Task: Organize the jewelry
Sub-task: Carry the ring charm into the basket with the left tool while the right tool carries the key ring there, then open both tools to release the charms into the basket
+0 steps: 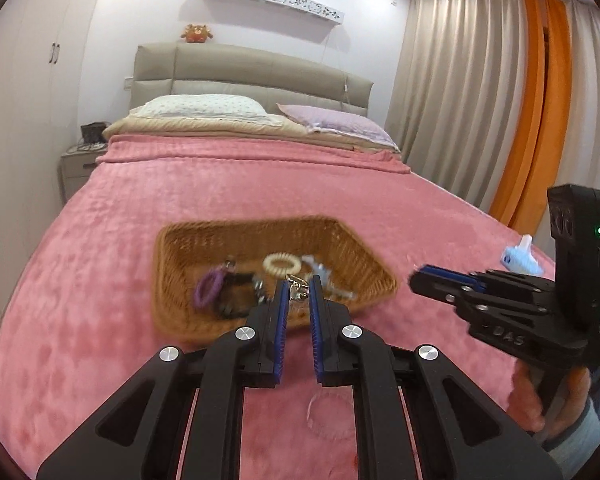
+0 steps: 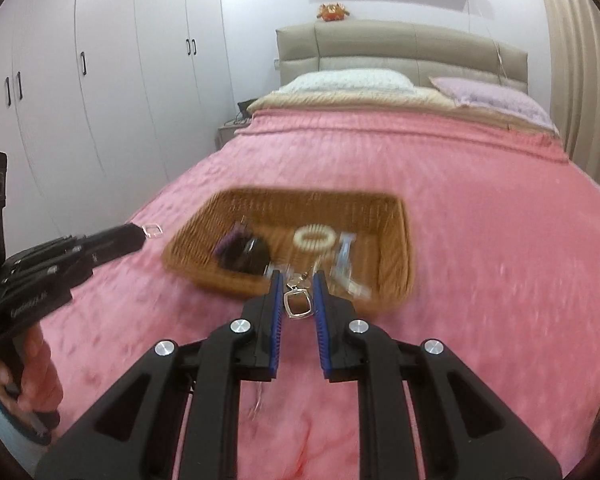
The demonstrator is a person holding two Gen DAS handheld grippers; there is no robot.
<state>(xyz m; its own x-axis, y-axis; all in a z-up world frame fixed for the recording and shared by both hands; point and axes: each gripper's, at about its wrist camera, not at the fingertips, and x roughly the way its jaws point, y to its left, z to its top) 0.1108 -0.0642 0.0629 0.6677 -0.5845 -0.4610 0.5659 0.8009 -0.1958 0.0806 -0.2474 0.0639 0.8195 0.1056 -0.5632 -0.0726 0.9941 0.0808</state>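
Left tool [image 1: 299,286] pinches a small silver earring [image 2: 153,231], right tool [image 2: 297,280] clamps its square silver mate [image 2: 298,304]; carry both low over the wicker basket [image 1: 172,248] on the bed before letting go, I'd judge.

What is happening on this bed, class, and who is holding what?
A person holds a claw tool in each hand above a pink blanket. The right claw is shut on a silver framed pendant, and the left claw is shut on a small silver loop. Both hover near a wicker basket that already holds hair ties and other trinkets.
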